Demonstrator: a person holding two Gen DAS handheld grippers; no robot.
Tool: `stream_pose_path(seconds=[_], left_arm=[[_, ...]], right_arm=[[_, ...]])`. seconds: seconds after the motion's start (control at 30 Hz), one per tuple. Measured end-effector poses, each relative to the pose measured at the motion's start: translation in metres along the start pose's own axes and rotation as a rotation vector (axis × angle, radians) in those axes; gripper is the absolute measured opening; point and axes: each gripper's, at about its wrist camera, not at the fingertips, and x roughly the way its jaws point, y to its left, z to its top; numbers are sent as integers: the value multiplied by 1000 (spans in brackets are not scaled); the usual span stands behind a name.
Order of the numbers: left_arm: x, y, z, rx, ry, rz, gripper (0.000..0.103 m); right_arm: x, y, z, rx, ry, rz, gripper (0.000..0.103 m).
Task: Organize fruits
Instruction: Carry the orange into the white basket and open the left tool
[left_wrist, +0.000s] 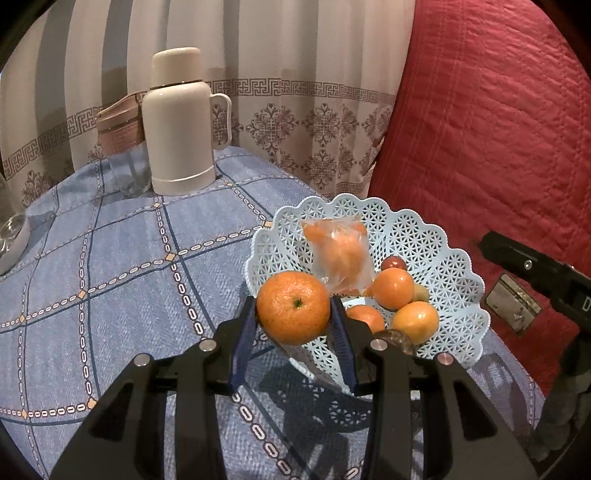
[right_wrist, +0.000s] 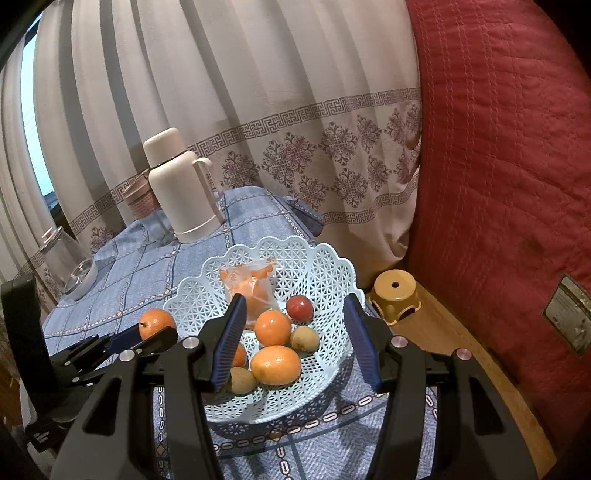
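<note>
My left gripper (left_wrist: 293, 308) is shut on a mandarin (left_wrist: 293, 307) and holds it in the air beside the left rim of a pale blue lattice fruit basket (left_wrist: 454, 266). The held mandarin (right_wrist: 155, 323) and the left gripper (right_wrist: 142, 338) also show at the left of the right wrist view. The basket (right_wrist: 325, 273) holds several oranges (right_wrist: 275, 363), a red fruit (right_wrist: 300, 307), brownish kiwis (right_wrist: 304, 338) and a plastic bag of orange pieces (right_wrist: 251, 286). My right gripper (right_wrist: 295, 341) is open and empty, above the basket's near side.
A cream thermos (left_wrist: 177, 122) stands at the back of the blue checked tablecloth (left_wrist: 122, 266), with a pink container (left_wrist: 120, 125) behind it and a glass jar (right_wrist: 70, 258) at the left. A red quilt (left_wrist: 491, 122) hangs right. A yellow stool (right_wrist: 395, 293) sits on the floor.
</note>
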Motion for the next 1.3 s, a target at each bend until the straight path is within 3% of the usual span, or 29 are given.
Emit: stream_pose_path(seconds=[0.57,0.97,1.07,1.2,1.3], left_arm=[[4,-19,-1,56,-1,-37,40],[11,-14,-5,35,21,-54,40],[11,-13,-4,30,20,-63,40],[9,-11,-4,20,22,-83,49],[6,-13,-5,28,13,-88,58]], right_arm=[[0,0,-1,3,-2,-2,56],[0,-1,-2,4,-1,-3,56],[0,-2,-3,10,-2,-8,63],[-3,-2,-4,15,-8,-11,65],[-4,-3,-5,23,-13,-14,73]])
